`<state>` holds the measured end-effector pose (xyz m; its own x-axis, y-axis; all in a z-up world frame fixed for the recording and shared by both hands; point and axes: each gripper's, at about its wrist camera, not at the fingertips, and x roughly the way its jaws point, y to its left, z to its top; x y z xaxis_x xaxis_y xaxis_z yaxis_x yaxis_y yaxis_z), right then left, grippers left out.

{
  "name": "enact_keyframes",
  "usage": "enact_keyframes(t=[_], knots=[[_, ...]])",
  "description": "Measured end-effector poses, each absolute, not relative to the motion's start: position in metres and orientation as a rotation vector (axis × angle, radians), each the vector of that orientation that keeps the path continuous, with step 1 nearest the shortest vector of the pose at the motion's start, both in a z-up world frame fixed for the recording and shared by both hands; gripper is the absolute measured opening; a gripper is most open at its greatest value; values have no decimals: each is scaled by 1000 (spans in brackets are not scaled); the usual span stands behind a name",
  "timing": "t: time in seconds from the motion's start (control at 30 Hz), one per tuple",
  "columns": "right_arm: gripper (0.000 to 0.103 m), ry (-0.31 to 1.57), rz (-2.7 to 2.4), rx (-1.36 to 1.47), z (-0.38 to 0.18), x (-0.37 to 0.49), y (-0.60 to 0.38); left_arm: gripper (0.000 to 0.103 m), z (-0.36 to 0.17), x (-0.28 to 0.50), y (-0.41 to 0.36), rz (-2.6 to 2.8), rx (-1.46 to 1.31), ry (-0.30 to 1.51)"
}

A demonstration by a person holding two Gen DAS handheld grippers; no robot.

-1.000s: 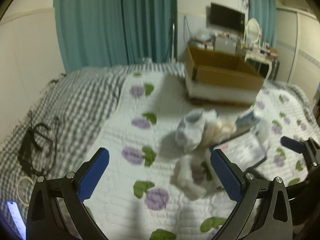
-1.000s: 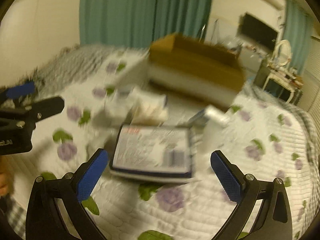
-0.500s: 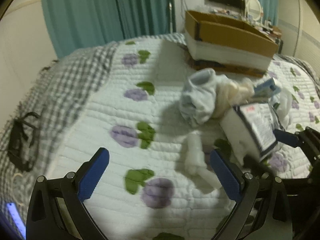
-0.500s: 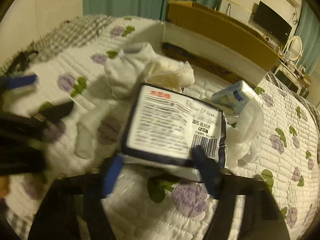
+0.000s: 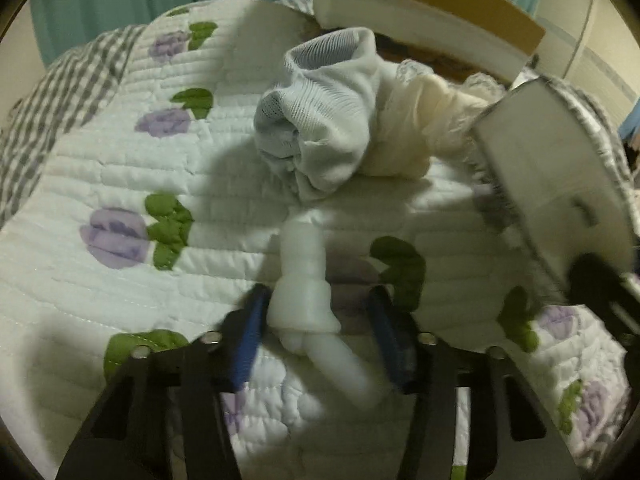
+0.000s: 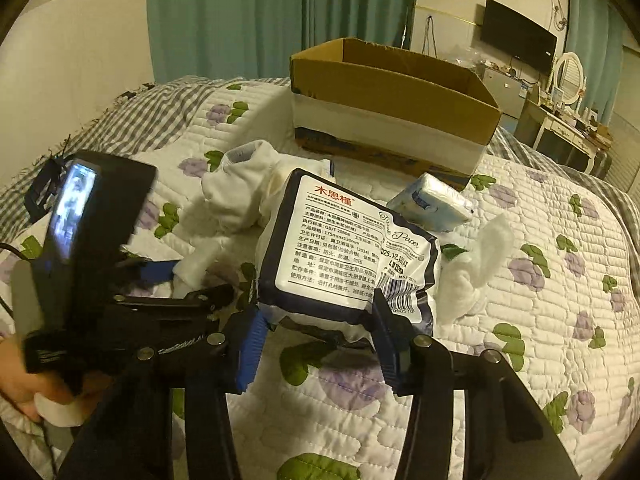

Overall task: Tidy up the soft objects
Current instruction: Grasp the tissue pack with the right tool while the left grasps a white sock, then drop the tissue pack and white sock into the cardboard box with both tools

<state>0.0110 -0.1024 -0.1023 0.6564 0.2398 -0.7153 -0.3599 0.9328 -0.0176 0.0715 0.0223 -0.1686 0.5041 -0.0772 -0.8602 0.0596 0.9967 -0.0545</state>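
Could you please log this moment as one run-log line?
left gripper: closing around white sock | right gripper: shut on tissue pack | cardboard box: behind

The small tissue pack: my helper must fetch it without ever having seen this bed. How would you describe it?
On the floral quilt, find the open cardboard box. Just in front of its right corner lies the small tissue pack, clear of both claws. It is pale blue and white, unlike the bigger dark-edged tissue bag beside it.
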Motion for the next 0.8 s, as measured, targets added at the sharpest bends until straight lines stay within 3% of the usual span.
enact_keyframes(t=[0.07,0.53,0.8], knots=[[48,779,344,-157,-100,10,-104,28,-164,68,22,-90,-13,1023],[48,619,400,-127,-20,-17,-112,27,-62,14,26,-89,-30,814],[48,447,357,-195,55,6,-117,27,2,55,20,-115,36,672]])
